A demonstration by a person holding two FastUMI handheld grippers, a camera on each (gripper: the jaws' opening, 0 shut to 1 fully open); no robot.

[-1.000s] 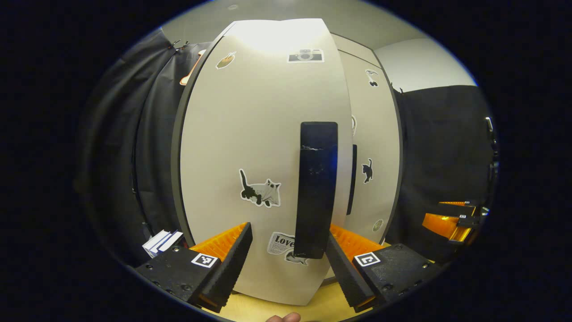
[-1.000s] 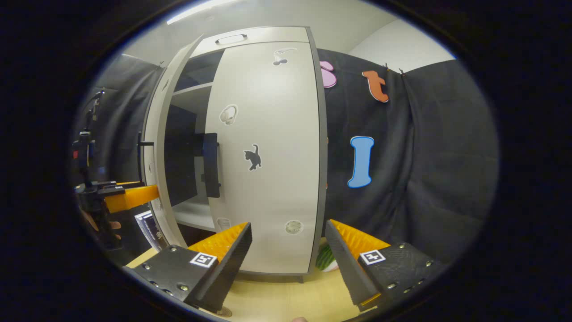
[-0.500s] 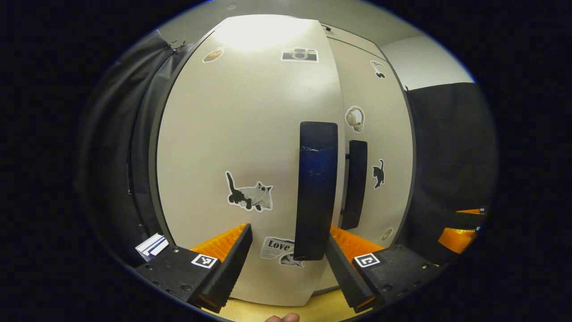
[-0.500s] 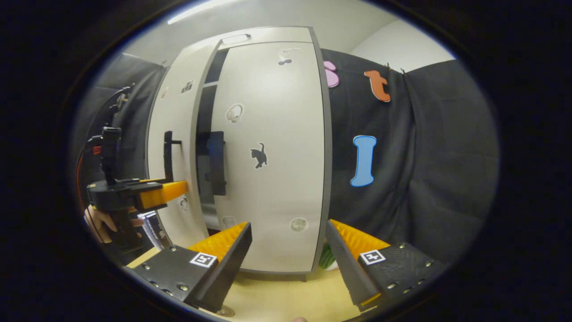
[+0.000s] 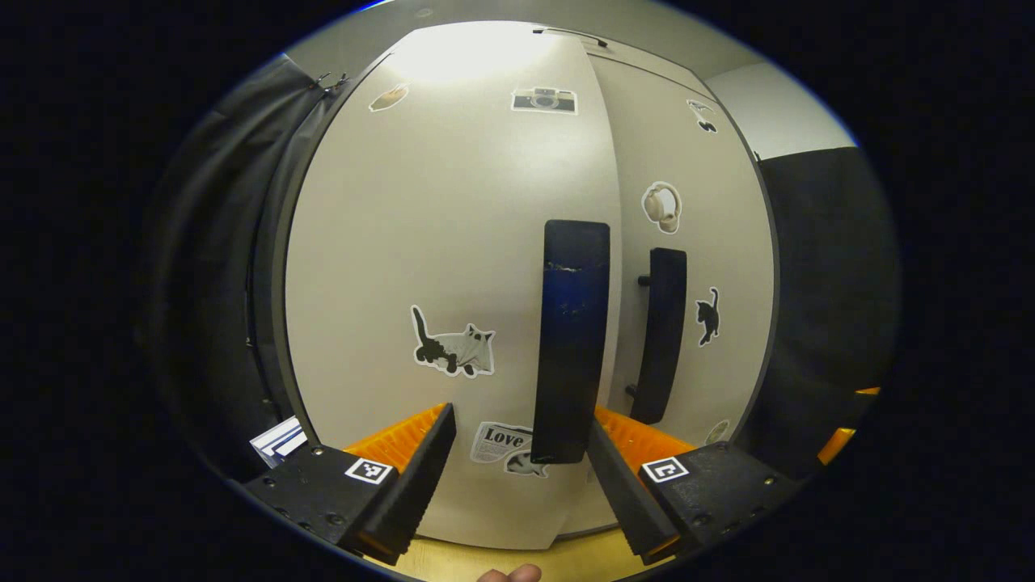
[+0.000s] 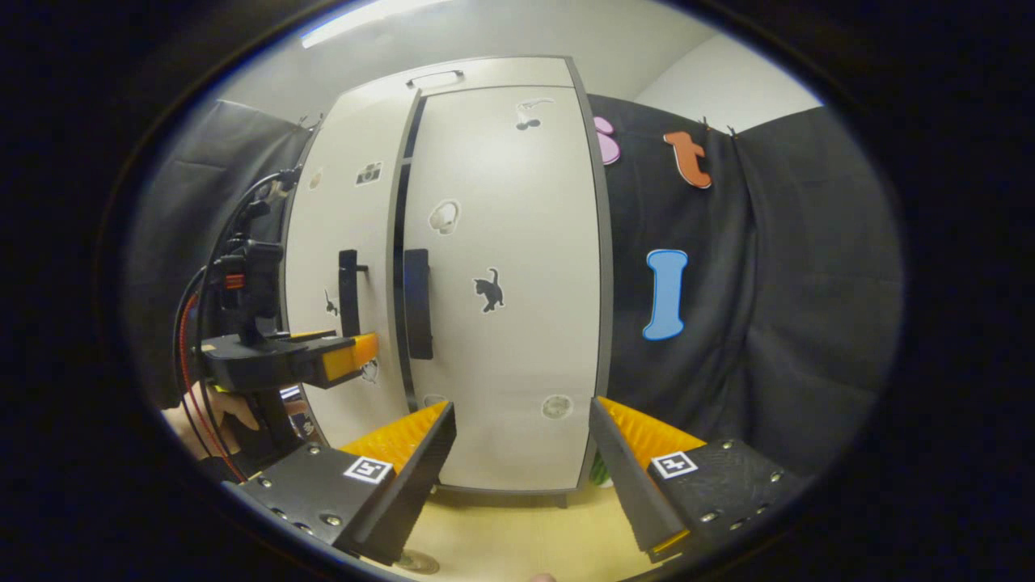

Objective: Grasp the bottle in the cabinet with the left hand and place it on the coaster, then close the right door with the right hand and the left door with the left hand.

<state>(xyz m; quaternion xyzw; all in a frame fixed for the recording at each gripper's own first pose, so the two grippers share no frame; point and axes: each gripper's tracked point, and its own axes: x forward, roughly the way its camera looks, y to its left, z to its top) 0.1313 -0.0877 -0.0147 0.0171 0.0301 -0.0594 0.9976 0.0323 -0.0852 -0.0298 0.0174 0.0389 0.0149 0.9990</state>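
The pale grey left cabinet door [image 5: 437, 267] with its tall black bar handle [image 5: 571, 339] is sitting almost flush beside the closed right door [image 6: 505, 283], only a thin dark seam [image 6: 398, 267] showing between them; a second ago that gap was gaping wide. The left gripper [image 5: 521, 453] is pressing close to the door, jaws spread, handle between them ungrasped. The right gripper [image 6: 521, 453] is hanging back over the light wooden tabletop [image 6: 517, 541], jaws released.

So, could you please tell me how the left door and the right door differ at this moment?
The left door sits not quite flush, a dark gap beside it; the right door looks shut. The left gripper is up at the left door; the right gripper is back from the right door. Both are pale, with stickers and dark upright handles.
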